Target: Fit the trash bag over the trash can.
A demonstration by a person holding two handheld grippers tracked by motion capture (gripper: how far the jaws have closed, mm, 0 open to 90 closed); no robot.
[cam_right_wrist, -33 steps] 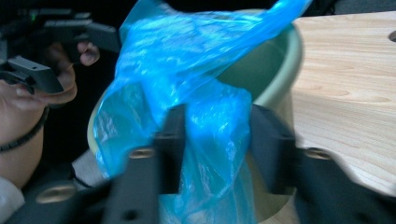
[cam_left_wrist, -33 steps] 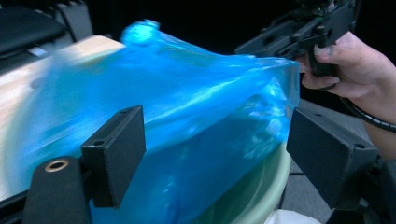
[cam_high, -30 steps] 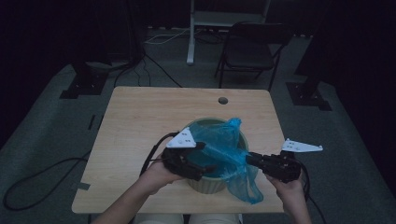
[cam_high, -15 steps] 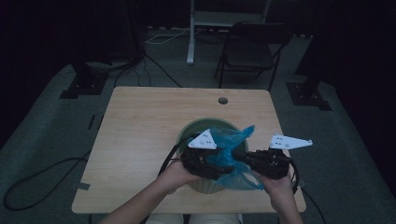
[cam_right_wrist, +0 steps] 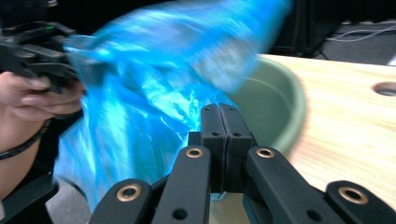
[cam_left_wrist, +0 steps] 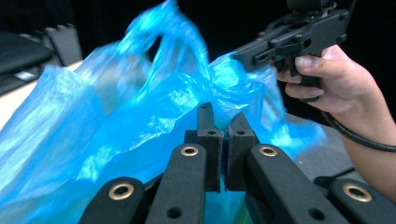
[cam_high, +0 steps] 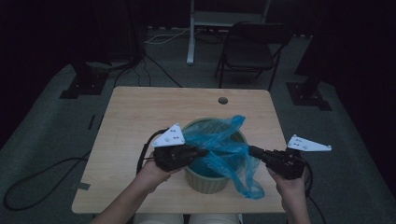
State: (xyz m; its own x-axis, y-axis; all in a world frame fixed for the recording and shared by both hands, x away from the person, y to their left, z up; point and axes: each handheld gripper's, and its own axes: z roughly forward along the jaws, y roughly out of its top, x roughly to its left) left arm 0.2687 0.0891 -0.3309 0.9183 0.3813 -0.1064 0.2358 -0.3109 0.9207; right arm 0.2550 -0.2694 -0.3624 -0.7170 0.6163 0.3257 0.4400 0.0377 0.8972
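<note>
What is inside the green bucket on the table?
Part of the blue plastic bag hangs into the green bucket, the rest draped over its rim. The bag covers the bucket's bottom, so anything beneath stays hidden.

The room lay dim, its walls lost in black. A light wooden desk [cam_high: 140, 121] stood on grey carpet [cam_high: 42, 140], a round cable hole [cam_high: 222, 100] near its far edge. Beyond that edge waited a dark folding chair [cam_high: 247, 51] (seat unoccupied) beside a pale stand [cam_high: 191, 32]. Cables [cam_high: 28, 177] trailed across the floor at left.

The left gripper [cam_left_wrist: 223, 135] jaws have just closed, pinching the blue bag [cam_left_wrist: 116, 121].
</note>
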